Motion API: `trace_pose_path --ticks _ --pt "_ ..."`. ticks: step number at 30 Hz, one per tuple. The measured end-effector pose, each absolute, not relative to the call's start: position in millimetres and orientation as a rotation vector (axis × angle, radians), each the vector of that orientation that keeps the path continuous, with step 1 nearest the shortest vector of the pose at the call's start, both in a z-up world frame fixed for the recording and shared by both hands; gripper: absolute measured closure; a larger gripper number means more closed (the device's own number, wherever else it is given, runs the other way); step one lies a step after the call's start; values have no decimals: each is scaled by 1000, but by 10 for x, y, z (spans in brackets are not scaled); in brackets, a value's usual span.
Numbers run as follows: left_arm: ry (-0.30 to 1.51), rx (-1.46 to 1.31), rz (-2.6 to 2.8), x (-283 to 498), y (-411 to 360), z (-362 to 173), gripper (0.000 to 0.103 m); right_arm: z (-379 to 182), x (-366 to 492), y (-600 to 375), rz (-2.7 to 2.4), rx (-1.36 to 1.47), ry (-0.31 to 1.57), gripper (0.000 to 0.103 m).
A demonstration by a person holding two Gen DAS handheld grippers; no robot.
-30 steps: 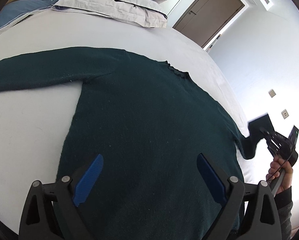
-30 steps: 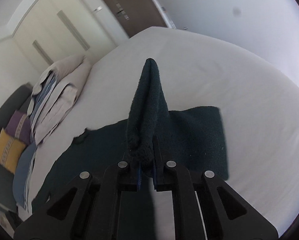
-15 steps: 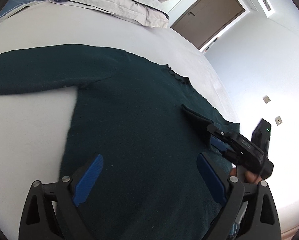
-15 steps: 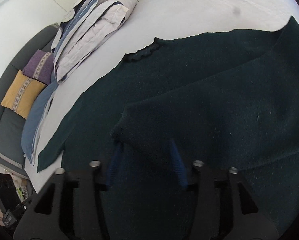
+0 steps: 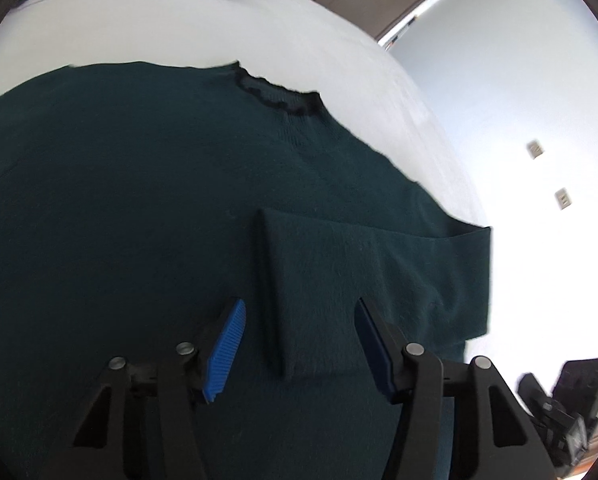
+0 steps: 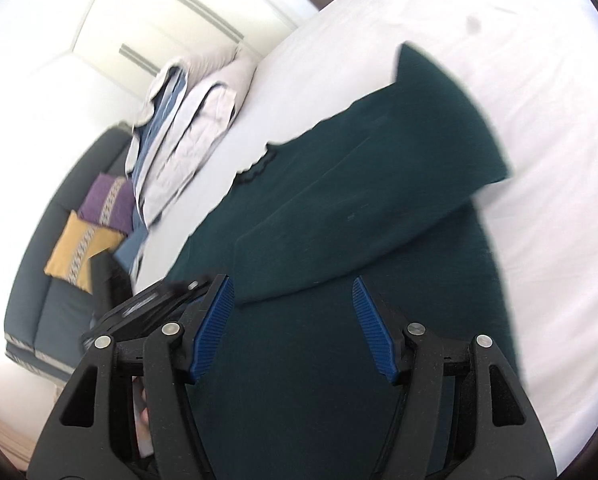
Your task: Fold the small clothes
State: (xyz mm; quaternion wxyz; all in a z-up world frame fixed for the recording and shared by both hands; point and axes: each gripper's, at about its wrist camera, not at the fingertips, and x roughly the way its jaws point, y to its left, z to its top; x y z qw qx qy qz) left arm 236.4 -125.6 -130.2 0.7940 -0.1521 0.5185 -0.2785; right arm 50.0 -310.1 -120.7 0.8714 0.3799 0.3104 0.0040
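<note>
A dark green sweater [image 5: 139,200] lies flat on the white bed [image 5: 179,32], its frilled neckline [image 5: 279,96] toward the far side. One sleeve [image 5: 339,264] is folded across the body. Its cuff end lies between the fingers of my left gripper [image 5: 299,340], whose jaws are closing; the blue pads [image 5: 227,344] stand clear of the cloth. In the right wrist view the same folded sleeve [image 6: 379,200] crosses the sweater [image 6: 299,380]. My right gripper [image 6: 295,320] hovers open over the sweater's body just short of the sleeve, with nothing between its pads.
A stack of folded grey and blue bedding [image 6: 187,120] sits at the bed's far end. A dark sofa [image 6: 31,300] with a purple cushion [image 6: 107,200] and a yellow cushion [image 6: 79,248] stands beside the bed. White sheet [image 6: 539,160] lies bare to the right of the sweater.
The right gripper carried the sleeve over the sweater's body, let it go and drew back open. The left gripper moved right to the laid cuff and its jaws narrowed.
</note>
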Motion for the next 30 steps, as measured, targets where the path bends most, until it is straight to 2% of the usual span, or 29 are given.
trace_pose_path --ticks 1,2,3,4,6,18,24,30 --pt "1123 -310 -590 2415 -1312 -1332 58 -1193 445 -3157 -1 799 640 42" --pt "1125 -298 -579 2426 -1330 -1354 64 -1184 386 -3198 -10 803 635 42" --pt "1124 -287 -567 2456 -1356 -1368 77 -1178 345 -3243 -18 808 631 42" --pt "1125 -280 -560 2463 -1374 -1387 85 -1179 311 -3281 -24 813 630 42" --pt "1124 -272 -567 2482 -1376 -1376 93 -1193 265 -3345 -35 817 630 42" --pt "959 -185 -528 2405 -1012 -949 94 -1154 275 -3576 -118 794 625 42" --pt "962 -253 -459 2640 -558 -1125 94 -1142 411 -3885 -230 785 636 42" --pt "966 -237 -437 2750 -502 -1325 94 -1158 620 -4136 -288 767 664 42"
